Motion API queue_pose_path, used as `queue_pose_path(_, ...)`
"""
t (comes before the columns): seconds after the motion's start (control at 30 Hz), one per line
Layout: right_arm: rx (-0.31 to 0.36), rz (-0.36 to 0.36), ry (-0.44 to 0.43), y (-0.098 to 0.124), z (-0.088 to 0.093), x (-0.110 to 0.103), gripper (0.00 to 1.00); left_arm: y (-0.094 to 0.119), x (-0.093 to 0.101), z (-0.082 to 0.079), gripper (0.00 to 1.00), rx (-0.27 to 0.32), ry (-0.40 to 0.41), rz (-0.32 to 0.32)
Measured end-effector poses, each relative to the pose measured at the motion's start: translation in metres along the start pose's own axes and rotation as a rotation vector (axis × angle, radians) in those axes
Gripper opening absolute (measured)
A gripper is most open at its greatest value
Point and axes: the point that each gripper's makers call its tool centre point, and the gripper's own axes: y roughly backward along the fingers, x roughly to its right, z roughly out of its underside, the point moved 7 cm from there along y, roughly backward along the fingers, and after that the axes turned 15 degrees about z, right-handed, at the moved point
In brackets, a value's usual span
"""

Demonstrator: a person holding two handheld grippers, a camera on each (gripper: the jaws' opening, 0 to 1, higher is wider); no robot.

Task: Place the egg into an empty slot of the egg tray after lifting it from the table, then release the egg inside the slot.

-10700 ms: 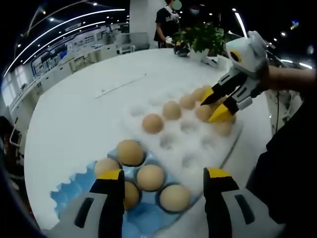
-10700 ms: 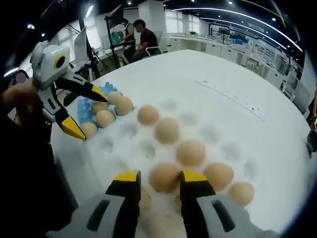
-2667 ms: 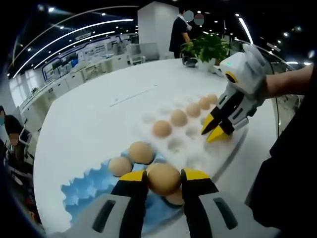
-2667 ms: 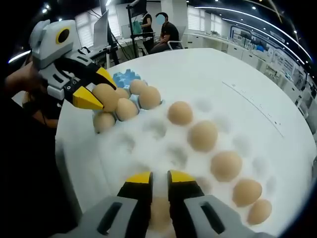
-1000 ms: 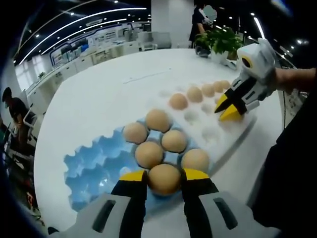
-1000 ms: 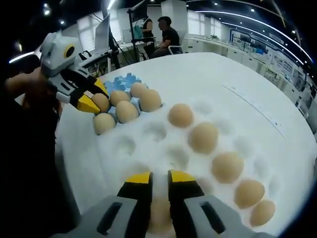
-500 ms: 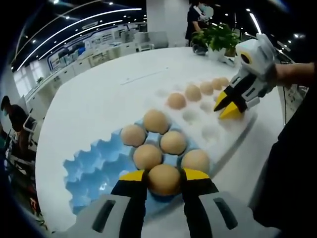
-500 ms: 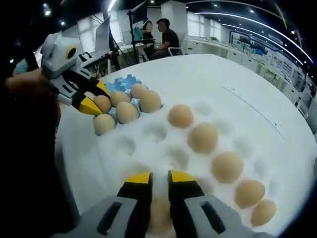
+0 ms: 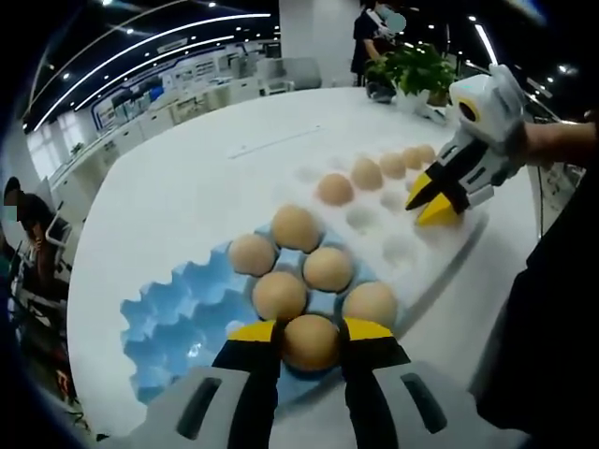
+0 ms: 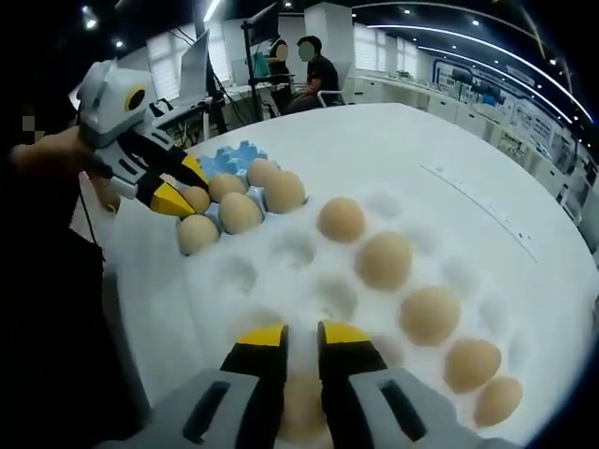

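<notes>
Tan matte egg (image 9: pixel 310 340) clenched in the left tool (image 9: pixel 310 339) over the blue egg tray (image 9: pixel 168 318); right tool (image 10: pixel 300 341) nearly closed, contents uncertain; round white table (image 9: pixel 178 196), bright office.

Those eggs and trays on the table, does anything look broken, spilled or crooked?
Nothing stands out. The eggs in the blue tray look whole and seated, the left claw grips one egg over it, and the white tray lies flat with no spill.

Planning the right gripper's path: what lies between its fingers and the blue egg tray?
In the right gripper view, empty white foam dimples lie between the right gripper and the blue egg tray; loose eggs sit off to the side.
</notes>
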Motion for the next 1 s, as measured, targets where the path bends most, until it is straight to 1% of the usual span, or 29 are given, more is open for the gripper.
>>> queue_pose_path(0.23, 0.002, -0.002, 0.000, 0.000, 0.000, 0.000, 0.13, 0.000, 0.000, 0.001, 0.25, 0.001, 0.007, 0.002)
queue_pose_path(0.3, 0.000, -0.007, 0.005, 0.000, -0.001, -0.001, 0.15, 0.000, 0.001, 0.001, 0.25, 0.003, 0.009, 0.005)
queue_pose_path(0.37, -0.009, -0.025, 0.006, 0.001, -0.002, -0.002, 0.18, 0.000, 0.001, 0.001, 0.25, 0.004, 0.015, 0.006)
queue_pose_path(0.4, -0.019, -0.054, 0.019, 0.002, -0.004, -0.003, 0.20, 0.000, 0.001, 0.001, 0.25, 0.004, 0.016, 0.007)
queue_pose_path(0.47, -0.031, -0.071, 0.004, 0.003, -0.005, -0.004, 0.24, 0.000, 0.002, 0.001, 0.25, 0.001, 0.016, 0.009)
queue_pose_path(0.53, -0.063, -0.093, -0.051, 0.005, -0.007, -0.003, 0.26, 0.000, 0.002, 0.001, 0.25, 0.001, 0.021, 0.011)
queue_pose_path(0.57, -0.090, -0.099, -0.106, 0.006, -0.009, -0.002, 0.27, 0.000, 0.002, 0.001, 0.25, 0.000, 0.020, 0.012)
queue_pose_path(0.6, -0.112, -0.105, -0.141, 0.007, -0.011, -0.001, 0.29, 0.000, 0.002, 0.001, 0.25, -0.001, 0.020, 0.013)
queue_pose_path(0.63, -0.130, -0.113, -0.158, 0.009, -0.012, 0.001, 0.30, 0.000, 0.002, 0.000, 0.25, -0.002, 0.019, 0.014)
queue_pose_path(0.7, -0.119, -0.101, -0.103, 0.012, -0.015, 0.006, 0.33, 0.000, 0.003, 0.001, 0.25, -0.003, 0.022, 0.013)
queue_pose_path(0.73, -0.114, -0.094, -0.053, 0.014, -0.016, 0.007, 0.34, 0.000, 0.003, 0.001, 0.25, -0.004, 0.021, 0.013)
queue_pose_path(0.83, -0.141, -0.086, 0.033, 0.021, -0.013, 0.012, 0.35, 0.000, 0.003, 0.001, 0.25, -0.004, 0.020, 0.013)
queue_pose_path(0.87, -0.131, -0.086, 0.034, 0.023, -0.012, 0.012, 0.35, 0.001, 0.003, 0.001, 0.24, -0.002, 0.023, 0.014)
queue_pose_path(1.0, -0.144, -0.115, -0.012, 0.032, -0.006, 0.011, 0.35, 0.001, 0.003, 0.001, 0.24, -0.001, 0.021, 0.016)
